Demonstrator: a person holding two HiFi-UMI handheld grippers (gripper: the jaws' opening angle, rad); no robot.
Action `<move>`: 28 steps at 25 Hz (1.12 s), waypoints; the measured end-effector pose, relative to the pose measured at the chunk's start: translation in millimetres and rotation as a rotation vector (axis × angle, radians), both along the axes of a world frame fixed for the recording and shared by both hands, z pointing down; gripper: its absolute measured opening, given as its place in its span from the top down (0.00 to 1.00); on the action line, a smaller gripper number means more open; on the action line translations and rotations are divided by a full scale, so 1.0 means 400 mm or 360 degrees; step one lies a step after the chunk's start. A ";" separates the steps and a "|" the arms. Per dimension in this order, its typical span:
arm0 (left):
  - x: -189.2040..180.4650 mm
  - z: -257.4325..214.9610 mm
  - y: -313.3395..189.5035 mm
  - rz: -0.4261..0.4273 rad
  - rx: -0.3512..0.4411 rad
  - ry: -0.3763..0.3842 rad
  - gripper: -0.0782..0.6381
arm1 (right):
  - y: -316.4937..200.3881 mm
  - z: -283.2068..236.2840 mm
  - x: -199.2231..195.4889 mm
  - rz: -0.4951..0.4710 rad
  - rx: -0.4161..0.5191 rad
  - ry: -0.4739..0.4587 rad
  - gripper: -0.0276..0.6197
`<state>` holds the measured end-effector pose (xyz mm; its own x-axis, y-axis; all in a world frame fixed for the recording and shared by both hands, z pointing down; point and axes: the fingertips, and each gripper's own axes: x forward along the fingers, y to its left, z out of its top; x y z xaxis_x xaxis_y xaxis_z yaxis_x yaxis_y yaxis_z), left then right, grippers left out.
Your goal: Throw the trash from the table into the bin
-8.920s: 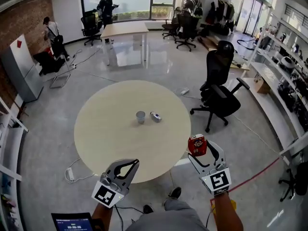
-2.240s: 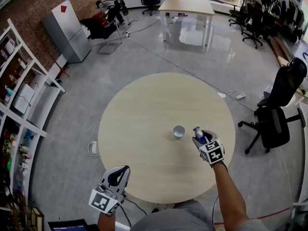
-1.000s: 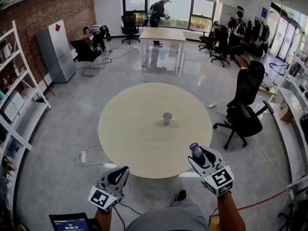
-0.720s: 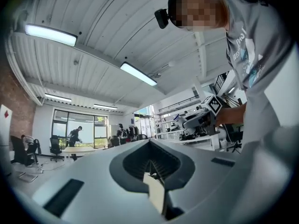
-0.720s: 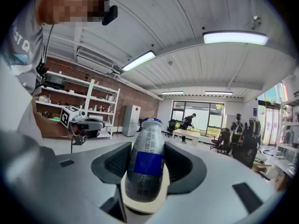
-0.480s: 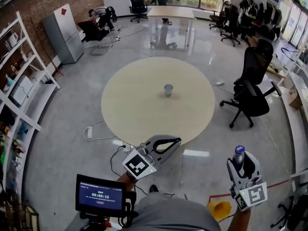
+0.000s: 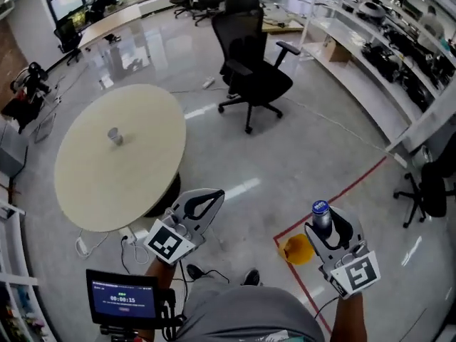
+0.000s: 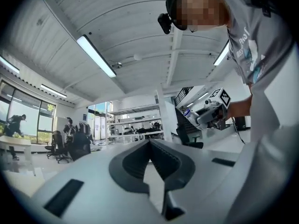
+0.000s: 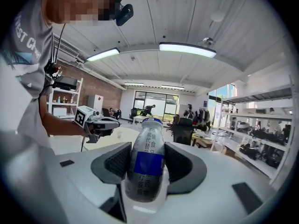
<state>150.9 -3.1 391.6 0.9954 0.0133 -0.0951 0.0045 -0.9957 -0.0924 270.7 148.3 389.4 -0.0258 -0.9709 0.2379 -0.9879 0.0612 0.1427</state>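
- bin (image 7: 298,249): a yellow tub on the floor (image 7: 285,155), just beside the right gripper (image 7: 326,221), was taken as the bin. Only part of it was seen, so its mouth could not be judged. A release made too far out would likely drop the trash beside it.
- left gripper (image 7: 206,199): its jaws were closed together on nothing, and it was held clear of the table (image 7: 85,184) edge. No hazard was noted beyond a possible knock on that rim.
- bottle (image 9: 148,164): it was clamped upright, cap up, between the right gripper's jaws and carried over the floor near the bin. The pads were seated on a rounded body, so a slip could be caused by a sharp swing or tilt.
- cup (image 7: 114,135): it was seen upright on the table, well apart from both grippers, so the task was judged unfinished.
- open room: a wide bare floor was seen between table, office chair (image 7: 253,77) and bin.
- red tape line (image 7: 342,194): the bin was set just inside its corner, and nothing was blocked by it.
- power strip (image 7: 82,246): it was laid with its cable by the table foot, and a trip could be caused there on a walk to the table.
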 end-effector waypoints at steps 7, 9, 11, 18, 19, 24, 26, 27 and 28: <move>0.401 0.139 0.293 0.0339 0.0067 -0.0173 0.83 | 0.373 0.162 0.342 0.0402 0.0015 -0.0093 0.61; 0.482 0.147 0.384 0.0411 0.0082 -0.0205 0.83 | 0.469 0.194 0.402 0.0469 0.0006 -0.0119 0.61; 0.523 0.144 0.444 0.0460 0.0092 -0.0211 0.83 | 0.525 0.222 0.427 0.0502 -0.0010 -0.0147 0.61; 0.560 0.126 0.522 0.0610 0.0118 -0.0247 0.83 | 0.605 0.332 0.444 0.0617 -0.0090 -0.0190 0.61; 0.560 0.128 0.525 0.0618 0.0120 -0.0255 0.83 | 0.607 0.349 0.442 0.0601 -0.0110 -0.0187 0.61; 0.557 0.134 0.516 0.0608 0.0122 -0.0279 0.83 | 0.618 0.395 0.450 0.0590 -0.0184 -0.0166 0.61; 0.556 0.138 0.509 0.0593 0.0119 -0.0290 0.83 | 0.624 0.396 0.460 0.0608 -0.0183 -0.0167 0.61; 0.555 0.139 0.506 0.0586 0.0120 -0.0294 0.83 | 0.627 0.395 0.466 0.0615 -0.0181 -0.0170 0.61; 0.555 0.140 0.504 0.0581 0.0122 -0.0296 0.83 | 0.630 0.393 0.472 0.0622 -0.0179 -0.0173 0.61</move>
